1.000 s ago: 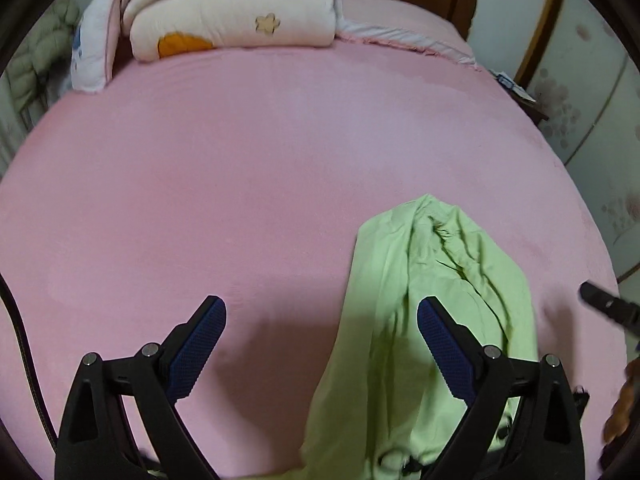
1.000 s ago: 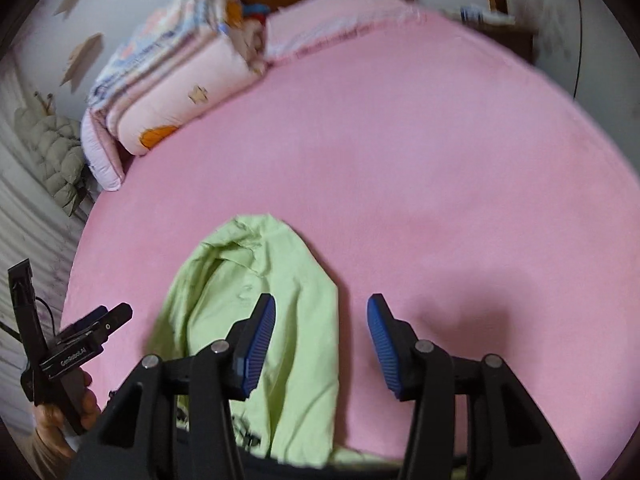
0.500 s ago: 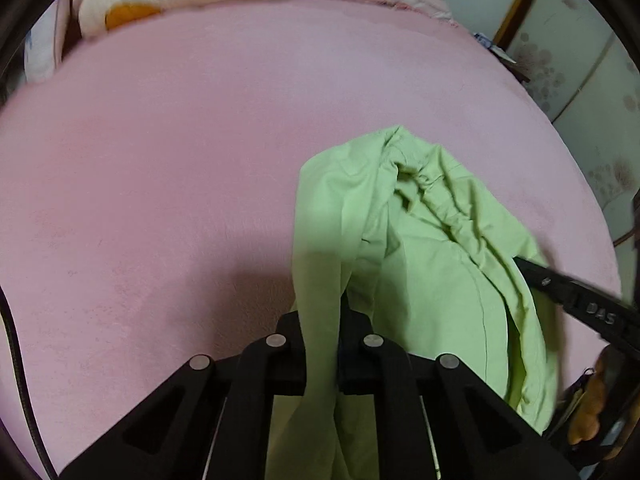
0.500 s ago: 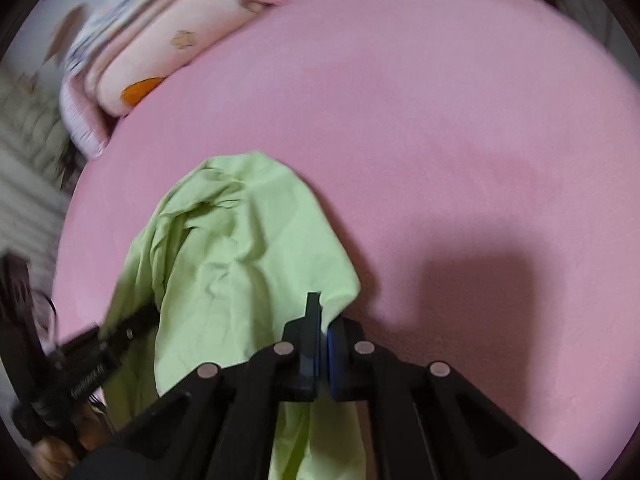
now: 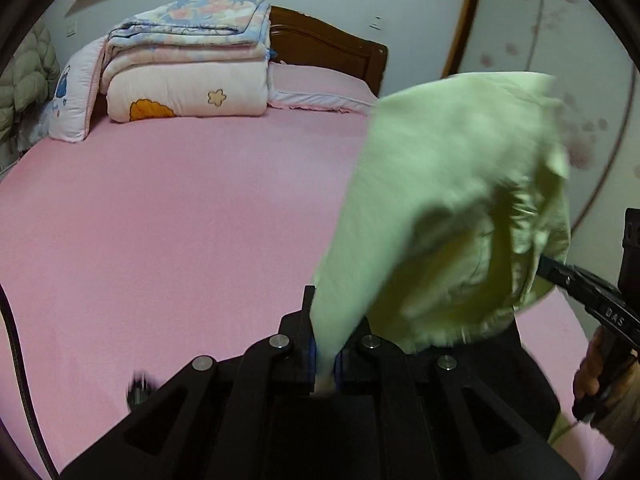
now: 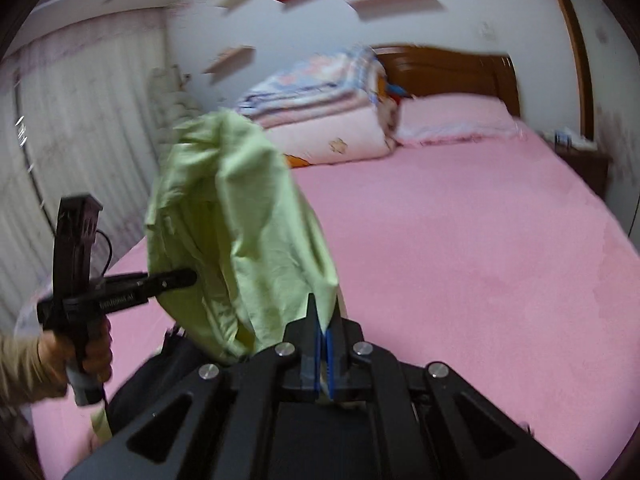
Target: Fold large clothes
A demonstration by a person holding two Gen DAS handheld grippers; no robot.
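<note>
A light green garment [image 5: 448,200] hangs in the air above the pink bed [image 5: 180,216], held by both grippers. My left gripper [image 5: 324,360] is shut on one edge of it. My right gripper [image 6: 323,344] is shut on another edge of the same garment [image 6: 240,240]. The cloth billows up between the two grippers. The right gripper also shows at the right edge of the left wrist view [image 5: 592,300], and the left gripper shows at the left of the right wrist view [image 6: 120,288].
Folded quilts [image 5: 184,76] and a pink pillow [image 5: 320,88] lie at the head of the bed by the wooden headboard [image 5: 332,52]. A nightstand [image 6: 580,160] stands at the right. A curtain [image 6: 80,128] hangs at the left.
Both grippers closed on the green garment as it lay on the bed, then lifted it up; it now hangs in the air and both cameras tilt up toward the headboard.
</note>
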